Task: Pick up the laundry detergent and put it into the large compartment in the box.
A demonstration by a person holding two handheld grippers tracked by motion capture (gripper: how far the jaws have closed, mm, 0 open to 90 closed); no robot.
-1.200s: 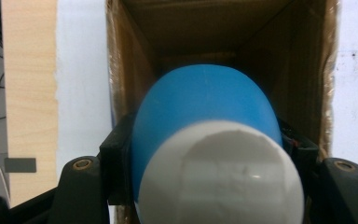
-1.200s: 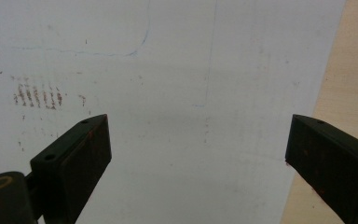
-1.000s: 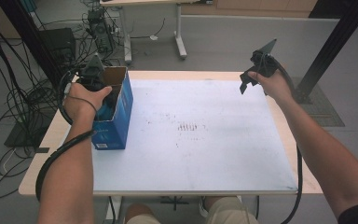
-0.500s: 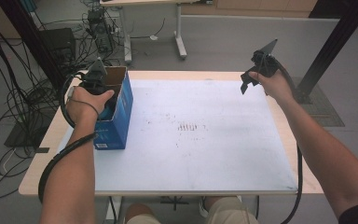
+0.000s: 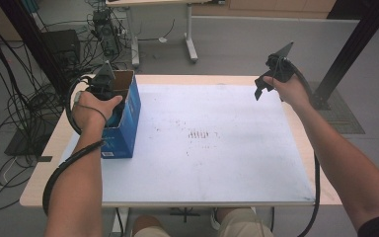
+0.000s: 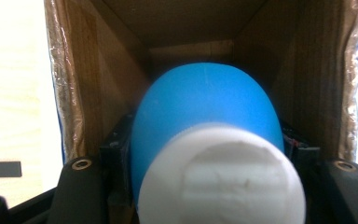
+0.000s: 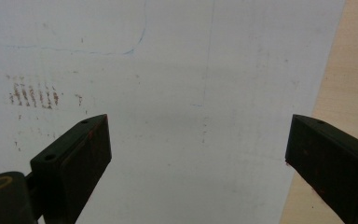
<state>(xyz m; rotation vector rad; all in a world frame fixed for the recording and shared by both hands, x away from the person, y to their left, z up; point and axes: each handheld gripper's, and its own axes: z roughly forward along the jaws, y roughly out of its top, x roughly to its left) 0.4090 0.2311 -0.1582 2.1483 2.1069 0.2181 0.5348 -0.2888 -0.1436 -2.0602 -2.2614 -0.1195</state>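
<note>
Left hand-held gripper (image 5: 109, 98) clamped on blue bottle (image 6: 205, 116) inside cardboard box (image 5: 128, 118); right hand-held gripper (image 7: 198, 154) wide open, empty. Extraction step; next: lift straight clear of walls.

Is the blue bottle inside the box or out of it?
Inside: in the left gripper view the bottle sits between the box's cardboard walls, clamped by the left gripper.

Left tongs (image 5: 109, 95) down inside blue box (image 5: 123, 123); right tongs (image 5: 259, 90) above white sheet (image 5: 212, 143).
</note>
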